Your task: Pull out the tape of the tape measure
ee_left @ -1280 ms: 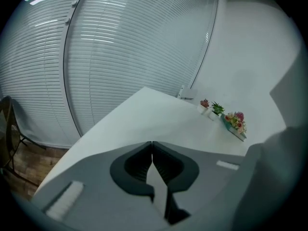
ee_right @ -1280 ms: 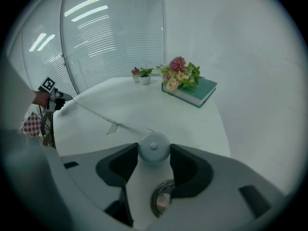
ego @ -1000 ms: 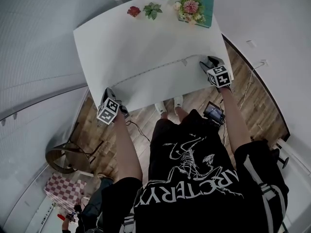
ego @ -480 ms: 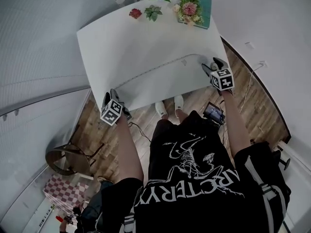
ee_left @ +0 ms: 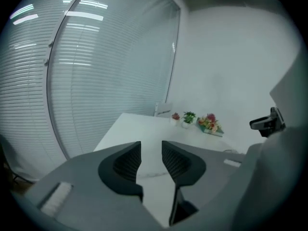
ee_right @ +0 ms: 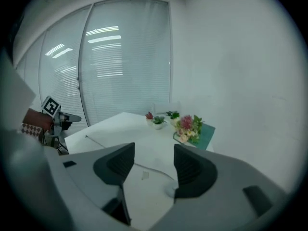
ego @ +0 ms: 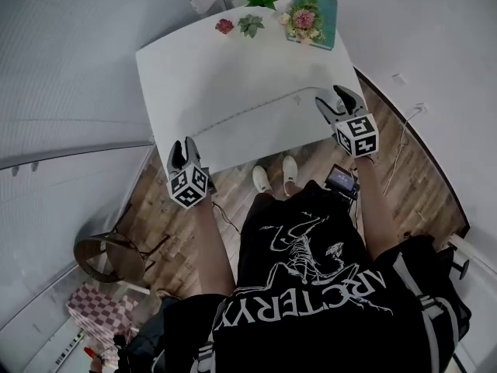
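Note:
A thin pale tape [ego: 245,115] lies pulled out along the near part of the white table [ego: 233,68]. Its small whitish case [ee_right: 170,190] rests on the table just below my right gripper's [ee_right: 154,160] jaws. In the head view the right gripper [ego: 336,99] hangs over the table's near right corner; its jaws are closing with nothing between them. My left gripper [ego: 183,146] sits at the near left corner, just off the tape's free end [ee_left: 150,174]. In the left gripper view, the left gripper's [ee_left: 151,153] jaws are opening and hold nothing.
At the far edge stand a flower bunch on a teal tray [ego: 304,14] and two small potted plants [ego: 250,25]. A round chair [ego: 101,259] stands on the wooden floor at the left. A small device [ego: 342,179] lies by the person's feet. Blinds cover the left wall.
My left gripper was shut at the tape's end; now its jaws are apart and it has drawn back off the table edge. The right gripper rose slightly from the case.

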`<state>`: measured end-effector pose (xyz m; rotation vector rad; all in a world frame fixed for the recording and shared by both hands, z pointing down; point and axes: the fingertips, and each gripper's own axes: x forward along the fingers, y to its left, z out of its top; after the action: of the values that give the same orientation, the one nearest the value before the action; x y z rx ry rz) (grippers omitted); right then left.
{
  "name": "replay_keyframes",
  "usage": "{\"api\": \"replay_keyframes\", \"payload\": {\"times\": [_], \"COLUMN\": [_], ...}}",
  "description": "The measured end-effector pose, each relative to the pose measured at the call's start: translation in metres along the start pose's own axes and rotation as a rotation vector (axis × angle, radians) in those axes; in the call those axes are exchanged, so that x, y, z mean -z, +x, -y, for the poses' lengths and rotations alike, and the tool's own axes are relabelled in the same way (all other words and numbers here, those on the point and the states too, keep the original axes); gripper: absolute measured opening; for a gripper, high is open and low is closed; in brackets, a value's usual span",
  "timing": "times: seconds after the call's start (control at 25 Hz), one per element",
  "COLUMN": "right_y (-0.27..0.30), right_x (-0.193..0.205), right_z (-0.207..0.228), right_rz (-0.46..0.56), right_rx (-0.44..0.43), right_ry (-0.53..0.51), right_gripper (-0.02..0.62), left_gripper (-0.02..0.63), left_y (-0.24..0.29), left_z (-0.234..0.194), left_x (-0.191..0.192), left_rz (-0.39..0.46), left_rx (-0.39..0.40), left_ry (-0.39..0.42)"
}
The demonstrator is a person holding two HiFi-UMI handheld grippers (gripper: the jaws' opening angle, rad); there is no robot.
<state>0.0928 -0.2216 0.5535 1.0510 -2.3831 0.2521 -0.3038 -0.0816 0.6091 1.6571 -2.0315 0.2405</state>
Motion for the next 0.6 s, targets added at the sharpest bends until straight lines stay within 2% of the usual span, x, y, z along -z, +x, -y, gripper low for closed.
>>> {"api": "replay_keyframes", "payload": {"times": [0.2, 0.32, 0.4, 0.52, 0.6], "right_y": [-0.027, -0.046, -0.058, -0.082, -0.096], "right_x": [-0.067, -0.104, -0.125, -0.159, -0.177], "right_z": [-0.036, -0.049, -0.054, -0.06, -0.064], "right_rz": [0.171, 0.278, 0.337, 0.444, 0.498], "right_rx": [-0.04, -0.037, -0.03, -0.042, -0.049], "right_ry": [-0.026, -0.052, -0.078, -0.066, -0.072], "right_gripper": [0.245, 0.181, 0.135, 0.061, 0.05], "left_gripper": [0.111, 0.03, 0.014, 0.012, 0.012], "left_y": [-0.042, -0.076, -0.096, -0.121, -0.13], "left_z": [0.069, 0.099, 0.113, 0.134, 0.146], "left_x": [-0.086, -0.139, -0.168, -0.2, -0.211], "left_rz": [0.224, 0.381, 0.462, 0.529, 0.549], "left_rx": [0.152, 0.189, 0.204, 0.229, 0.23], "left_ry": [0.121, 0.189, 0.22, 0.287, 0.372]}}
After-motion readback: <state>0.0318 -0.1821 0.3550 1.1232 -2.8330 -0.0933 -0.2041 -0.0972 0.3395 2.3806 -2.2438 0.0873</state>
